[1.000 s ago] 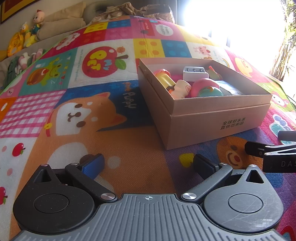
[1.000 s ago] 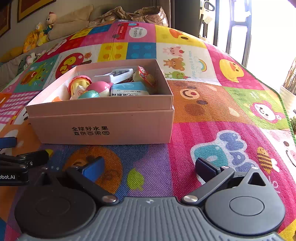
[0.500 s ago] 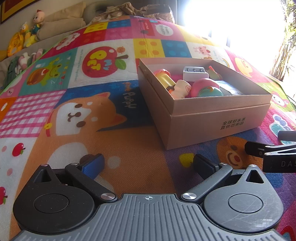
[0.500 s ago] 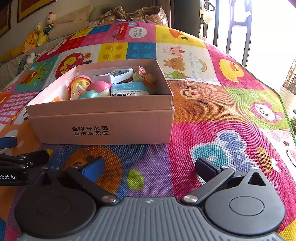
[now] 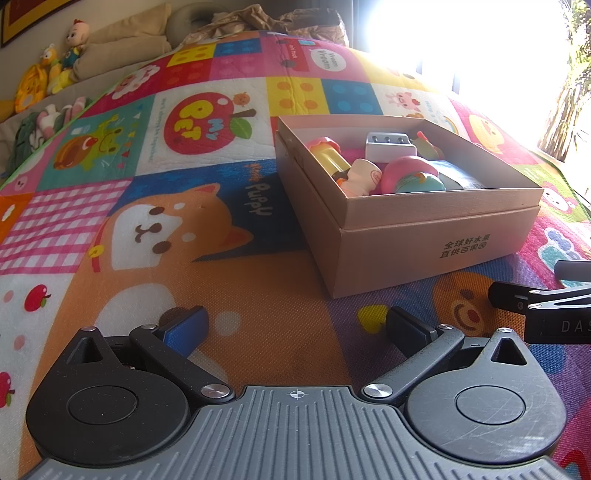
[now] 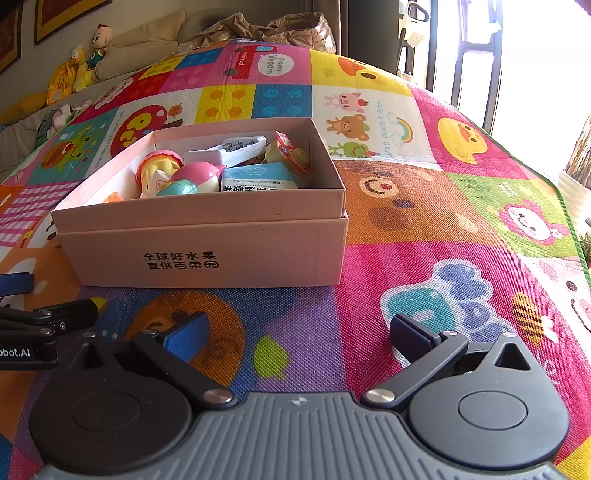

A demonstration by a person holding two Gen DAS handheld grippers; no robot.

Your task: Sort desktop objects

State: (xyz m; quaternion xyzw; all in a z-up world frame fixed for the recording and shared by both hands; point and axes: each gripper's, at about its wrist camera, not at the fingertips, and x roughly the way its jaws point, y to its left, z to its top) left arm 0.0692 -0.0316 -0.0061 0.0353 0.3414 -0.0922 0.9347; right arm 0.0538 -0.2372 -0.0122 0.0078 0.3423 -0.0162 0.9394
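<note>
A tan cardboard box stands on a colourful play mat. Inside it lie several small things: a pink-and-yellow toy, a pink-and-teal ball toy, a white power strip, a blue tissue pack and a small snack packet. My left gripper is open and empty, low over the mat in front and to the left of the box. My right gripper is open and empty, low over the mat in front and to the right of the box. Each gripper shows at the edge of the other's view.
The play mat covers the whole surface and ends at a green border on the right. Plush toys and cushions lie along the far left. Crumpled brown fabric lies at the far end. A bright window is on the right.
</note>
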